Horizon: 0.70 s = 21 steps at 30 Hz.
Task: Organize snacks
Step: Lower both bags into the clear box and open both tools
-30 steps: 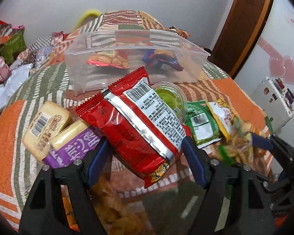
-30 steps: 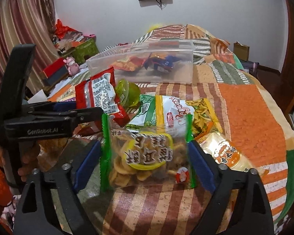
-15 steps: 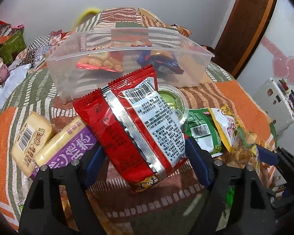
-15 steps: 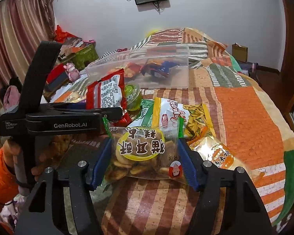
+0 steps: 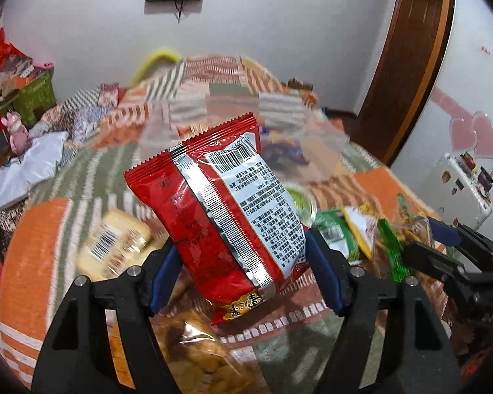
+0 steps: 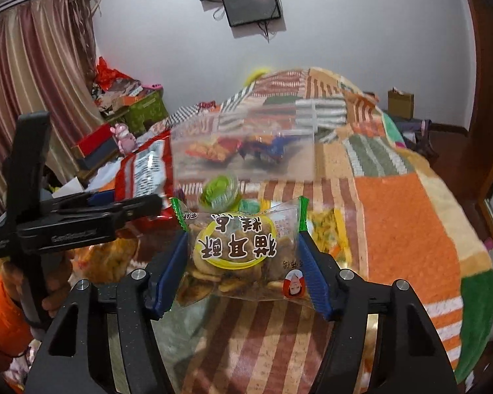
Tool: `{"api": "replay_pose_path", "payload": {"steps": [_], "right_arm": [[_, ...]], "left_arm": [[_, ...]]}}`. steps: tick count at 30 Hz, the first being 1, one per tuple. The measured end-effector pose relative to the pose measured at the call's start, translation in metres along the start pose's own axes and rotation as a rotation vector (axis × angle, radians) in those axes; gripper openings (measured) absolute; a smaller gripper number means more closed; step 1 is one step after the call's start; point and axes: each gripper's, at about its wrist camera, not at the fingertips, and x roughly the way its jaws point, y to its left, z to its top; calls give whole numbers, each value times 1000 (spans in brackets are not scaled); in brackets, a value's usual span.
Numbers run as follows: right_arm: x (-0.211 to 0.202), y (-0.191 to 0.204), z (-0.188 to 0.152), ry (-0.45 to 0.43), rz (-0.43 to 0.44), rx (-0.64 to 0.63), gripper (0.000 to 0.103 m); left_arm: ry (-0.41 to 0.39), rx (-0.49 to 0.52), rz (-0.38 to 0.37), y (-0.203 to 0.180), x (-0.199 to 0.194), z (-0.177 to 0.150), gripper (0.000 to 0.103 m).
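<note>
My left gripper point(image 5: 243, 269) is shut on a red snack packet point(image 5: 220, 203) and holds it upright, lifted above the bed. My right gripper point(image 6: 243, 262) is shut on a clear bag of brown crisps with a yellow label point(image 6: 240, 256), also lifted. The clear plastic bin point(image 6: 246, 154) sits farther back on the quilt with a few snack packets inside; it shows behind the red packet in the left wrist view point(image 5: 315, 144). The left gripper and red packet show at the left of the right wrist view point(image 6: 141, 170).
Loose snacks lie on the patchwork quilt point(image 6: 407, 216): a green jelly cup point(image 6: 218, 190), a yellow biscuit pack point(image 5: 115, 246), green and yellow packets point(image 5: 348, 233), a bag of fried snacks point(image 5: 200, 354). Boxes and a pink toy point(image 6: 125, 136) crowd the left side.
Both grippers have risen with their packets and the views have tilted up. The red packet now stands higher, in front of the bin. The right gripper's jaws have closed in on the crisp bag.
</note>
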Motion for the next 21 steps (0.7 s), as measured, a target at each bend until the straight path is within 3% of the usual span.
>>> {"api": "replay_pose_path", "payload": {"steps": [9, 14, 21], "right_arm": [[1, 6, 56, -117, -7, -54, 62], [18, 8, 82, -137, 16, -69, 62], [56, 12, 108, -103, 21, -94, 62]], "left_arm": [[-113, -17, 28, 18, -29, 41, 72], [-161, -13, 53, 27, -28, 69, 72], [-132, -26, 54, 43, 3, 97, 72]]}}
